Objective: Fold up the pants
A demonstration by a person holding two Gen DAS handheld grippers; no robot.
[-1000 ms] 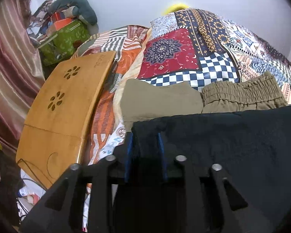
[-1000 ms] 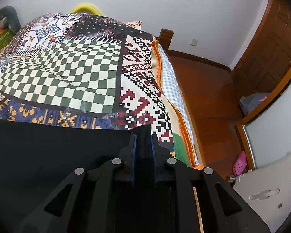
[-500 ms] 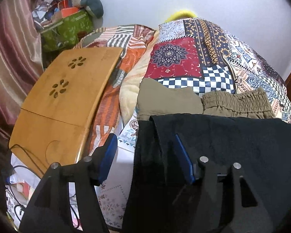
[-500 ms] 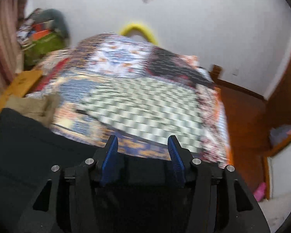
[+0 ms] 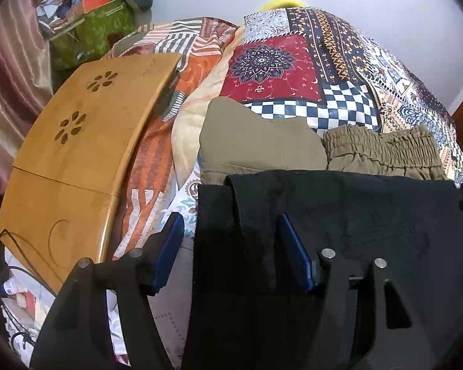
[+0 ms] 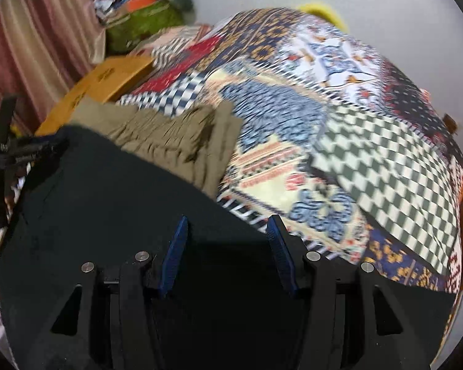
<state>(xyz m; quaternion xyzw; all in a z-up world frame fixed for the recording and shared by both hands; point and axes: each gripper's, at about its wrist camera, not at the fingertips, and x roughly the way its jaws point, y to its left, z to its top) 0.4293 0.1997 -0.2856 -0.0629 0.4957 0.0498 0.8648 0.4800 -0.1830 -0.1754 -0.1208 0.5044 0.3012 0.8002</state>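
Observation:
Black pants (image 5: 348,212) lie folded across the near edge of the bed, in front of folded olive pants (image 5: 262,141). My left gripper (image 5: 231,240) is open, its blue pads on either side of the black pants' left edge without pinching it. In the right wrist view the black pants (image 6: 114,203) fill the lower left. My right gripper (image 6: 227,240) is open over the pants' right part, pads apart. The olive pants (image 6: 176,135) show just beyond. This view is motion-blurred.
A patchwork quilt (image 5: 308,71) covers the bed. A wooden lap desk (image 5: 77,154) lies at the bed's left side. A green bag (image 5: 92,34) and clutter sit at the far left by a curtain. Cables and floor clutter lie low left.
Both grippers were shut on the black pants a second ago and have let go. The left has stayed open over the pants' left edge. The right has swung left towards the olive pants.

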